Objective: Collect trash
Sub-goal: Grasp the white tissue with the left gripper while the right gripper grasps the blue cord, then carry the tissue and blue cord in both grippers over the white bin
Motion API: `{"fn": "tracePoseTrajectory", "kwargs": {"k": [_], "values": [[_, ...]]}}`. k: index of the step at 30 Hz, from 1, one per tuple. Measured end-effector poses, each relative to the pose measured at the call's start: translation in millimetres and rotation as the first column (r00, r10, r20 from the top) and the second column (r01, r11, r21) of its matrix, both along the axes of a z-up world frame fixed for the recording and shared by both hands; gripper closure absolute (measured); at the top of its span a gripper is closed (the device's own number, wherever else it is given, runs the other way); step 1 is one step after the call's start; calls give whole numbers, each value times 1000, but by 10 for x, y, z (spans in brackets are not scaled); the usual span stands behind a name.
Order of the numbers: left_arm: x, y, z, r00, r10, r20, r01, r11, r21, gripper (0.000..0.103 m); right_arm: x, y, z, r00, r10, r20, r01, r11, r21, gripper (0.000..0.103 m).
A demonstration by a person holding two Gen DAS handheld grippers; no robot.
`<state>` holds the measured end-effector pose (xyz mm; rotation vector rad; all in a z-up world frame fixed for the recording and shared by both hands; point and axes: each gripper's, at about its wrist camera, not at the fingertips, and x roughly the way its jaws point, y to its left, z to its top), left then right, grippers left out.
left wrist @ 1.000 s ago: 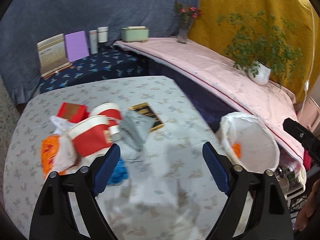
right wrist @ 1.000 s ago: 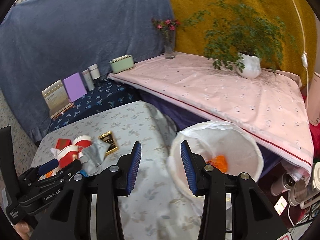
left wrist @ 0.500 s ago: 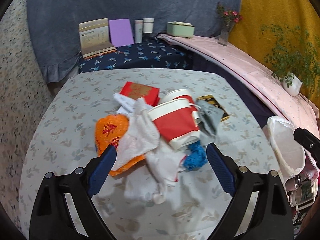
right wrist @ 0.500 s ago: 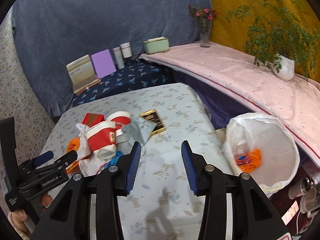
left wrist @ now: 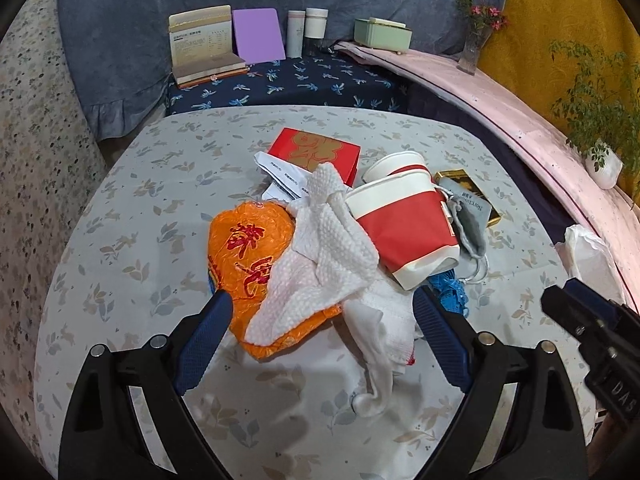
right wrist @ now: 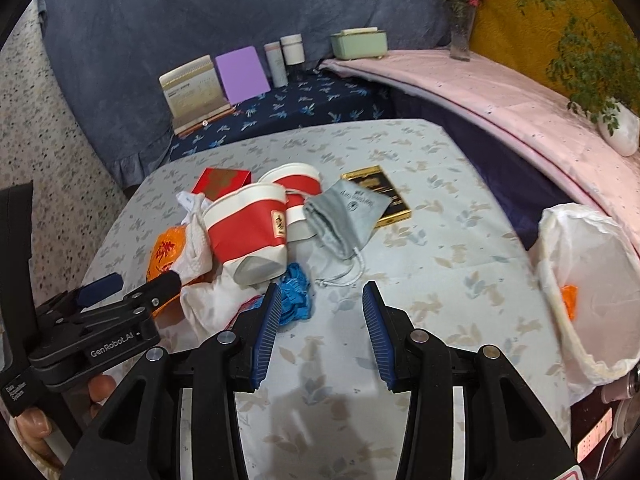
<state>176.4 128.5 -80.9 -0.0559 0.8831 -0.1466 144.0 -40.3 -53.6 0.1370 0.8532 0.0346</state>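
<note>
A trash pile lies on the floral table: an orange wrapper (left wrist: 244, 256), a white paper towel (left wrist: 324, 252), a red-and-white paper cup (left wrist: 404, 228) on its side, a second cup (left wrist: 396, 162) behind, a red box (left wrist: 316, 152), a grey pouch (left wrist: 470, 220) and a blue crumpled scrap (left wrist: 448, 284). My left gripper (left wrist: 320, 304) is wide open, low over the pile's near edge, its fingers either side of the wrapper and towel without pressing them. My right gripper (right wrist: 322, 292) stands partly open over bare cloth, nothing between its fingers, the blue scrap (right wrist: 296, 296) beside its left finger.
A bin with a white liner (right wrist: 592, 280) stands off the table's right edge, an orange wrapper (right wrist: 570, 300) inside. A black-and-gold box (right wrist: 380, 194) lies under the pouch. Behind are a navy bench with books and cups, a pink-covered ledge, a vase and a potted plant (right wrist: 616, 128).
Both grippers swung left from the bin toward the trash pile and came down closer to it. The left jaws spread a little wider.
</note>
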Motion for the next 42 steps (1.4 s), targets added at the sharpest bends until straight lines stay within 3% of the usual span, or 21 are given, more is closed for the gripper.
{"fn": "tracePoseTrajectory", "kwargs": {"k": [8, 13, 15, 18, 21, 27, 32, 35, 42], "values": [[250, -65, -203, 998, -33, -54, 34, 999, 13, 19, 193, 168, -223, 998, 30, -50, -30, 1000, 3, 61], [326, -44, -278, 995, -56, -86, 55, 998, -13, 43, 273, 209, -342, 996, 42, -78, -42, 999, 7, 61], [341, -20, -304, 992, -71, -101, 68, 997, -40, 61, 289, 231, -383, 995, 47, -86, -47, 999, 8, 61], [333, 23, -299, 992, -71, -100, 64, 996, -68, 79, 313, 267, -436, 994, 59, -97, -57, 998, 17, 61], [327, 61, -291, 993, -68, -99, 60, 995, -82, 90, 355, 301, -497, 992, 66, -107, -62, 997, 36, 61], [295, 102, -218, 995, -58, -82, 50, 995, -90, 94, 431, 360, -622, 989, 73, -129, -68, 997, 46, 61], [252, 107, -139, 997, -51, -66, 44, 995, -92, 95, 412, 337, -638, 988, 85, -128, -78, 995, 59, 78], [202, 108, -54, 998, -44, -48, 39, 994, -103, 95, 352, 285, -569, 991, 78, -108, -72, 996, 58, 86], [64, 27, 229, 998, -64, 4, 64, 990, -128, 96, 169, 54, -223, 999, 40, -21, -38, 997, 61, 87]]}}
